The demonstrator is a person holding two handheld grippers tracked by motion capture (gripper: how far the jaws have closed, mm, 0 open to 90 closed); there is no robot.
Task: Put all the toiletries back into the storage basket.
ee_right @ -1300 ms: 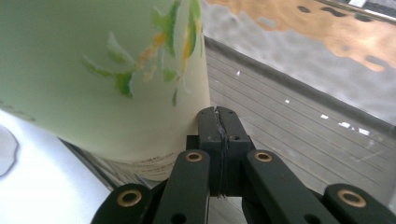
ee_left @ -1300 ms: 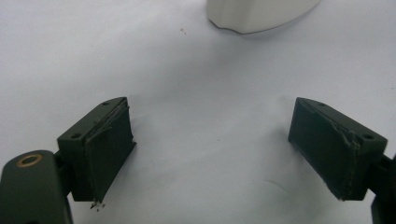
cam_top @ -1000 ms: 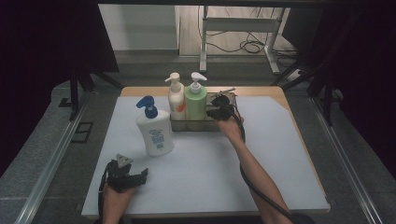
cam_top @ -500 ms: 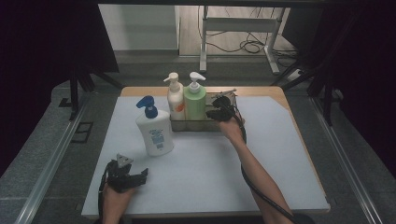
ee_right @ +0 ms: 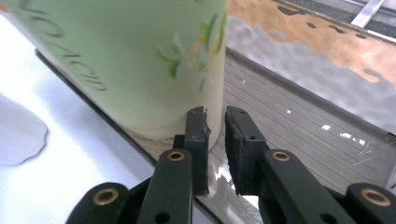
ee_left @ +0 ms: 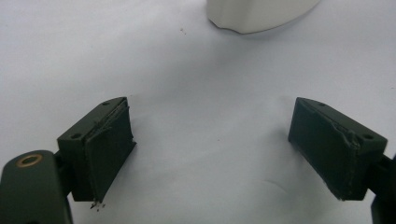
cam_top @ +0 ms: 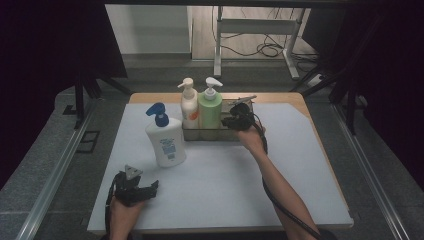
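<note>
A clear tray [cam_top: 201, 136] stands at the back middle of the white mat and holds a cream pump bottle [cam_top: 189, 107] and a green pump bottle [cam_top: 210, 112]. My right gripper [cam_top: 235, 120] is at the tray's front right, beside the green bottle [ee_right: 130, 60]. Its jaws [ee_right: 215, 114] have just been opening; a narrow gap shows between them, the tray's clear wall [ee_right: 140, 142] runs into that gap, and the pads do not press on it. A white bottle with a blue pump [cam_top: 166, 142] stands left of the tray. My left gripper [cam_top: 150, 187] rests near the front left, open and holding nothing [ee_left: 210, 135].
The base of the white bottle [ee_left: 257, 14] lies just ahead of the left jaws. The tray's right half [ee_right: 289, 135] is bare ribbed plastic. Beyond the mat's far edge a strip of wooden tabletop [cam_top: 280, 97] shows.
</note>
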